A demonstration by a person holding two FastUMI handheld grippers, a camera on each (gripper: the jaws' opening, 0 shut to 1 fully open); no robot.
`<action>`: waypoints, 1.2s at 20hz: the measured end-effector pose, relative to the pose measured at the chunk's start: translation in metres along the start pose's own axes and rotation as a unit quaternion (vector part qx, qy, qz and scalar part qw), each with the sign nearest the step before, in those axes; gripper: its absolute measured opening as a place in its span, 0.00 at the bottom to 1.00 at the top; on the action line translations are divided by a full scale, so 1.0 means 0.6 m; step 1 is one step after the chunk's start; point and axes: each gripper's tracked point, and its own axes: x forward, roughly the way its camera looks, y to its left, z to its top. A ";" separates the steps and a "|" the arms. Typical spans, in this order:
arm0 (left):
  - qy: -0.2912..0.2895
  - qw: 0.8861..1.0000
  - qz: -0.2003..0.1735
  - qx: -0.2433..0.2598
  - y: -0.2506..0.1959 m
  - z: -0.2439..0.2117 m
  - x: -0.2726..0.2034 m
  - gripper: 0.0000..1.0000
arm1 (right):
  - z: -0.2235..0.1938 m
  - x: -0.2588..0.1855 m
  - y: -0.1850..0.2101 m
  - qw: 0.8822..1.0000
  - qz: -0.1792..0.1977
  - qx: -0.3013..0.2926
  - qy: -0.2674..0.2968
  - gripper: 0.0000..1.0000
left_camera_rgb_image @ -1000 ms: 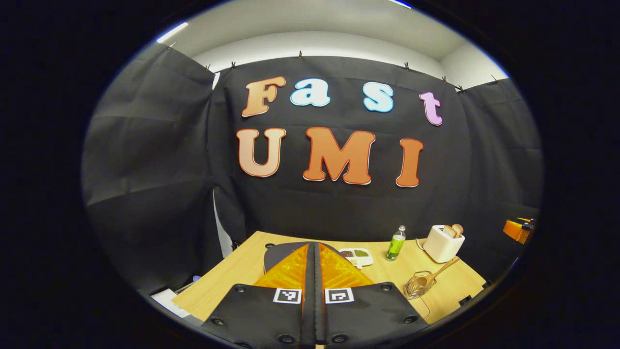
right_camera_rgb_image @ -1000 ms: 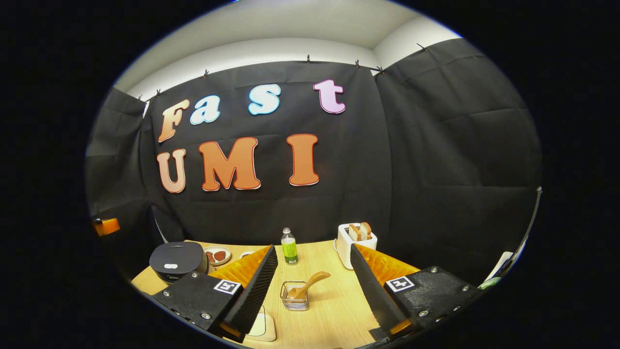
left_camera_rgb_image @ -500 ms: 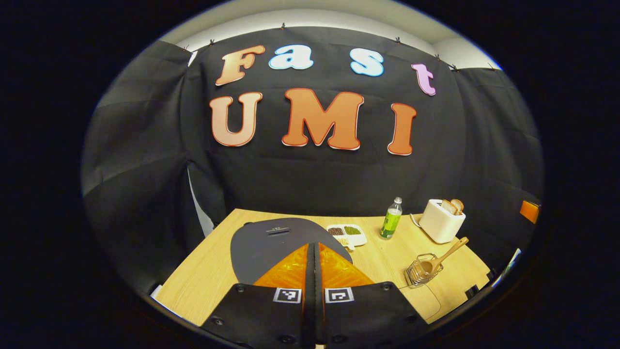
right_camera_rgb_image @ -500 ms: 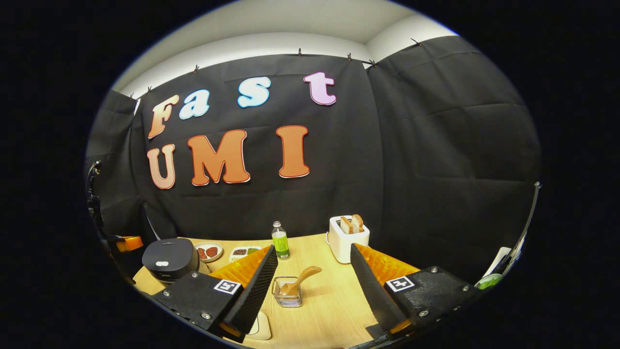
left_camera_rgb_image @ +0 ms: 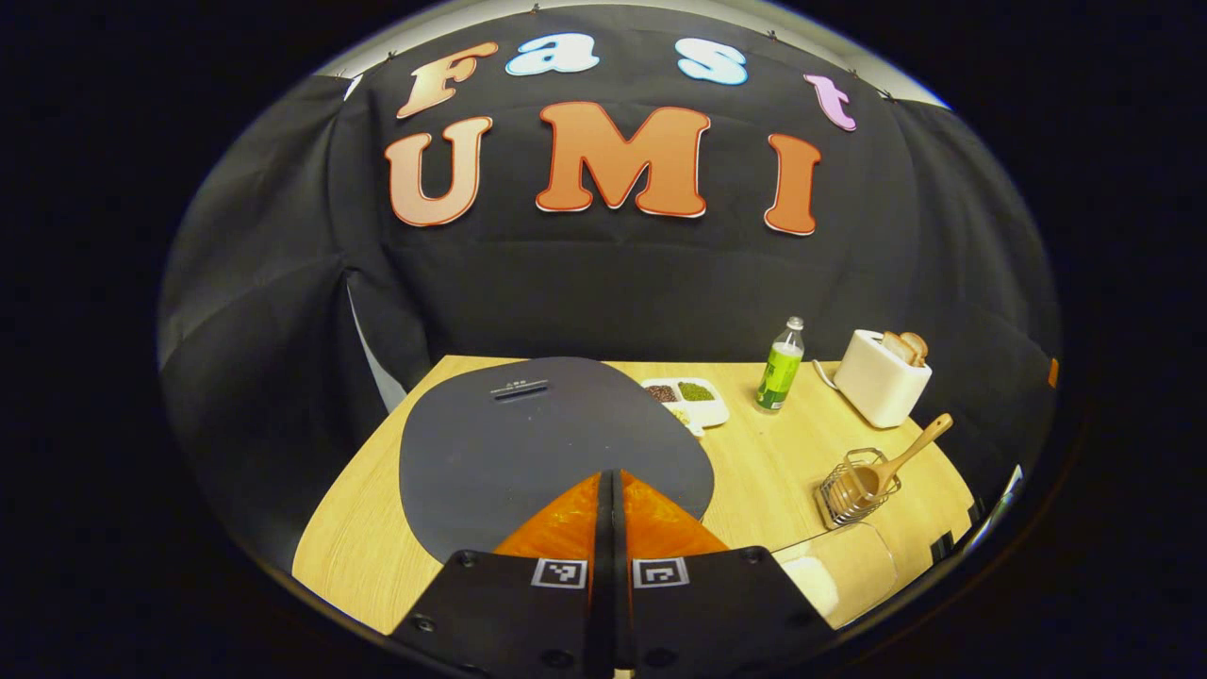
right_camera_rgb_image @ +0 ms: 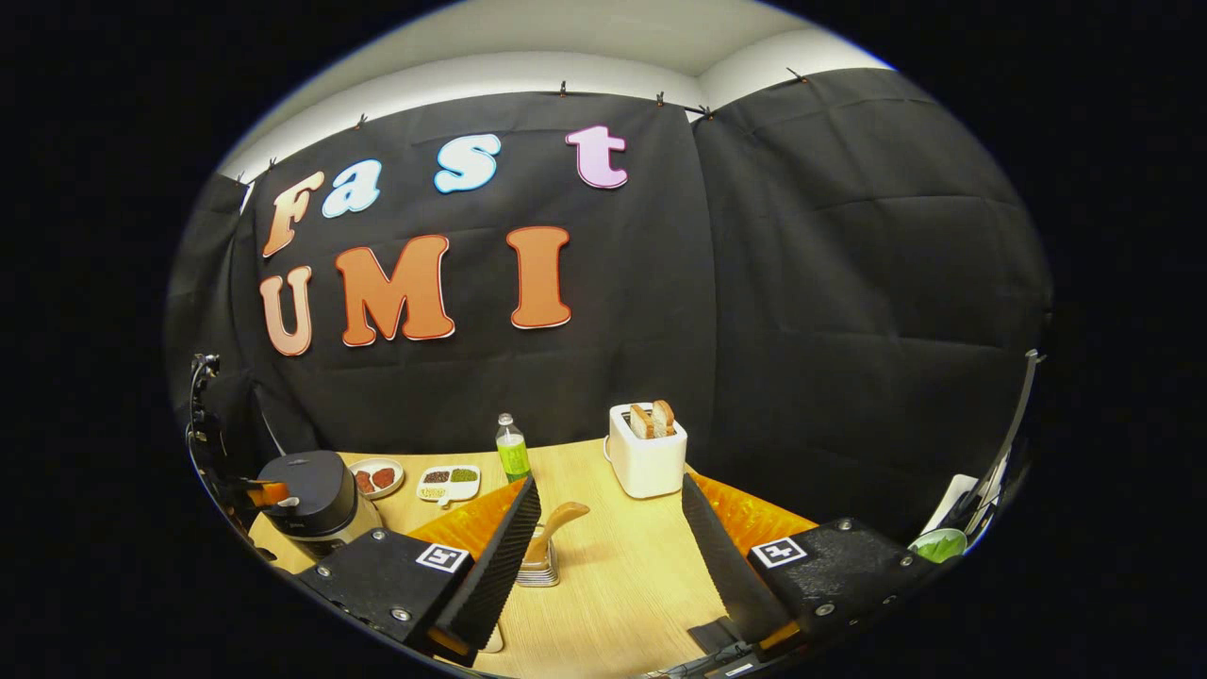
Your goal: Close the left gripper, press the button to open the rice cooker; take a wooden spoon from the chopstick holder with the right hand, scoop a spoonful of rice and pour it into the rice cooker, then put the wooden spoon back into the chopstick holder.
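In the left gripper view, the left gripper (left_camera_rgb_image: 610, 486) is at the bottom centre of the frame with its two fingers pressed together and nothing between them, and its tip is over the near edge of the dark lid of the rice cooker (left_camera_rgb_image: 528, 438), which has its lid down in the middle of the frame. At the lower right, the wooden spoon (left_camera_rgb_image: 896, 462) stands tilted in the wire chopstick holder (left_camera_rgb_image: 853, 490) on the wooden table (left_camera_rgb_image: 764, 462). In the right gripper view, the right gripper (right_camera_rgb_image: 608, 514) is at the bottom of the frame with its fingers wide apart and empty, and the chopstick holder with the spoon is seen between them, near the left finger. Behind are a green bottle (right_camera_rgb_image: 512, 449) and a white toaster (right_camera_rgb_image: 646, 453) with bread slices.
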 end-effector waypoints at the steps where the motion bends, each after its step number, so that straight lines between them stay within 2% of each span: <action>1: 0.009 1.000 0.001 -0.004 0.001 -0.010 0.002 0.04 | -0.001 0.001 -0.002 1.000 -0.001 0.001 0.002 0.94; 2: 0.025 1.000 0.000 -0.009 0.001 -0.024 0.001 0.04 | -0.004 0.003 -0.002 1.000 -0.002 0.003 0.004 0.94; 3: 0.015 1.000 -0.001 -0.011 -0.002 -0.017 -0.001 0.04 | -0.004 0.005 0.000 1.000 -0.001 0.005 0.004 0.94; 4: 0.019 1.000 0.001 -0.010 -0.001 -0.016 0.001 0.00 | -0.007 0.007 0.000 1.000 0.000 0.006 0.005 0.94; 6: 0.027 1.000 0.008 -0.004 0.001 -0.029 0.000 0.04 | -0.007 0.013 0.005 1.000 0.002 0.005 0.007 0.93; 7: 0.038 0.999 0.010 -0.005 0.002 -0.039 0.002 0.00 | -0.010 0.013 0.006 1.000 0.004 0.003 0.009 0.93; 9: 0.028 0.999 0.004 -0.018 0.002 -0.030 -0.001 0.05 | -0.015 0.011 0.006 1.000 0.008 0.001 0.013 0.93; 11: 0.017 1.000 0.000 -0.024 0.002 -0.030 -0.003 0.00 | -0.014 0.009 0.004 1.000 0.010 0.002 0.013 0.94; 12: 0.009 1.000 0.000 -0.019 0.004 -0.021 -0.004 0.05 | -0.014 0.008 0.002 1.000 0.011 0.005 0.013 0.94; 13: 0.009 1.000 0.003 -0.016 0.003 -0.013 -0.011 0.00 | -0.011 0.007 0.001 1.000 0.012 0.008 0.010 0.99; 14: 0.012 1.000 0.007 -0.018 0.004 -0.004 -0.023 0.04 | -0.007 0.003 -0.004 1.000 0.011 0.010 0.006 0.99; 15: -0.017 1.000 0.011 -0.014 0.007 0.029 -0.036 0.00 | -0.003 0.002 -0.008 1.000 0.010 0.009 0.002 0.94; 16: -0.053 0.998 0.016 -0.010 0.011 0.076 -0.052 0.04 | -0.001 0.003 -0.011 1.000 0.009 0.009 -0.001 0.94; 19: -0.133 0.991 0.016 -0.007 0.009 0.200 -0.125 0.04 | 0.006 0.002 -0.012 1.000 0.014 0.016 -0.006 0.94; 24: -0.171 0.985 0.020 -0.026 0.018 0.251 -0.191 0.04 | 0.006 0.006 -0.006 0.999 0.029 0.019 -0.010 0.94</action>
